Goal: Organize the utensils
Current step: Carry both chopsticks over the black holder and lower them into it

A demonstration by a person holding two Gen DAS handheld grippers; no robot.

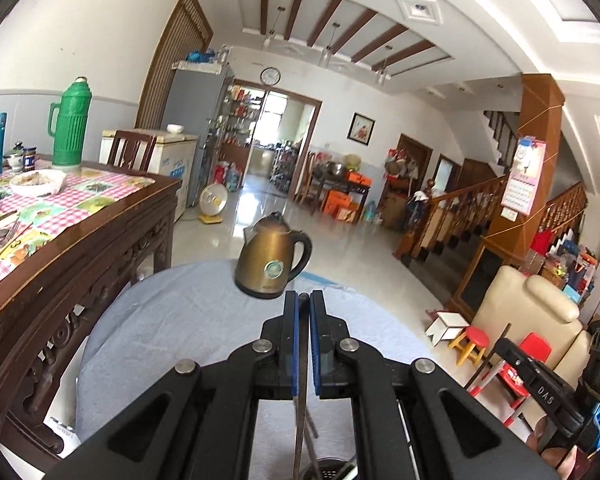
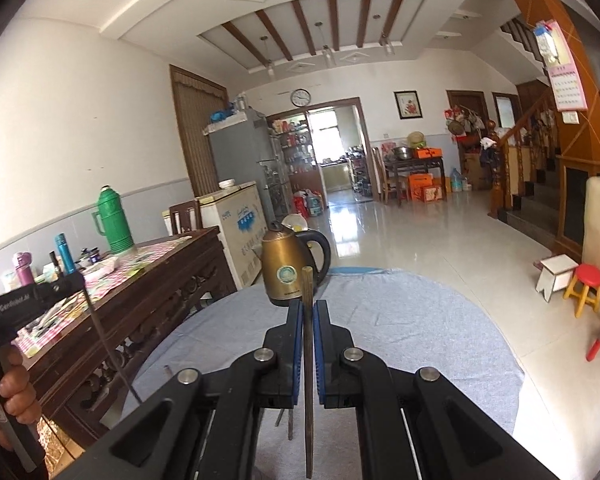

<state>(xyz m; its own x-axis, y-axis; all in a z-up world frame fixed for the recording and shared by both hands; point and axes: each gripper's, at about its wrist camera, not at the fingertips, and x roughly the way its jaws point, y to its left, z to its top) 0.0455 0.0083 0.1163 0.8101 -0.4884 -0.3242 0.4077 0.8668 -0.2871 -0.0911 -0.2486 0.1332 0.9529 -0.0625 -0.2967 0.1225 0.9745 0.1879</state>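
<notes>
My left gripper (image 1: 304, 300) is shut on a thin dark chopstick (image 1: 300, 432) that hangs down below the fingers toward a round metal holder (image 1: 328, 470) at the bottom edge. A second stick (image 1: 312, 424) leans beside it there. My right gripper (image 2: 309, 308) is shut on a brown chopstick (image 2: 308, 360) that stands upright, its top poking above the fingertips. More sticks (image 2: 286, 424) show under the right gripper. The left gripper also shows in the right wrist view (image 2: 40, 292), holding its thin stick (image 2: 108, 352).
Both grippers hover over a round table with a grey-blue cloth (image 1: 172, 328). A brass kettle (image 1: 272, 258) stands at its far side. A dark wooden table (image 1: 80, 232) with a checked cloth, bowl and green thermos (image 1: 70, 124) is to the left.
</notes>
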